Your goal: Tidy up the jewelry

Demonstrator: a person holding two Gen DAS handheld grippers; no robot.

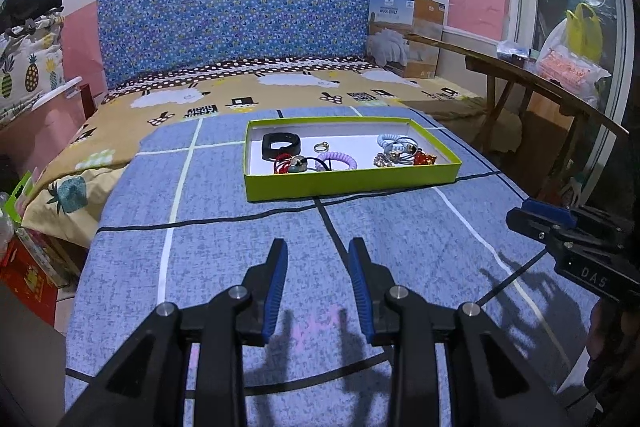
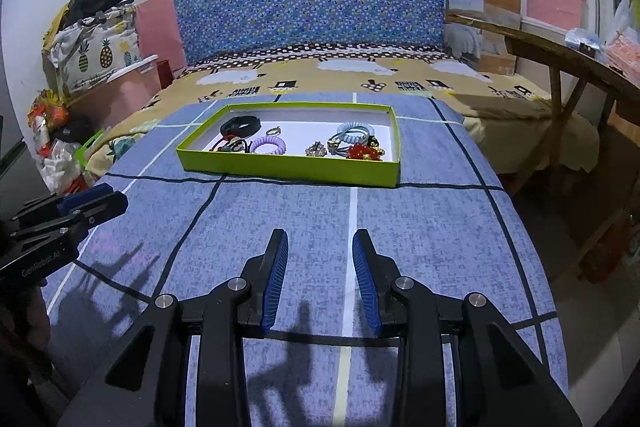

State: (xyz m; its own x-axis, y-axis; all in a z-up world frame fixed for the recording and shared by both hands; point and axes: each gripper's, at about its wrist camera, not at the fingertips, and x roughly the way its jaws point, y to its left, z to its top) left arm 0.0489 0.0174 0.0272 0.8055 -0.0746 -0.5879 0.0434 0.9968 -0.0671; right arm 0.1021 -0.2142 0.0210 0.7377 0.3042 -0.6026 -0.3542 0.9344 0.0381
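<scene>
Both grippers, left (image 1: 318, 251) and right (image 2: 320, 241), fingers parted, empty; tray (image 1: 348, 183) jewelry tangled, indistinct.

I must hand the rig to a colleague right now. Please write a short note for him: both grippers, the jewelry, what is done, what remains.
Left hand-held gripper: open, holds nothing, over the blue cover, short of the tray.
Right hand-held gripper: open, holds nothing, same height beside it.
Green tray: on the cover ahead, all jewelry inside in a loose mix: black band, purple coil, ring, red piece.
Done: nothing visible.
Left: all sorting.
</scene>
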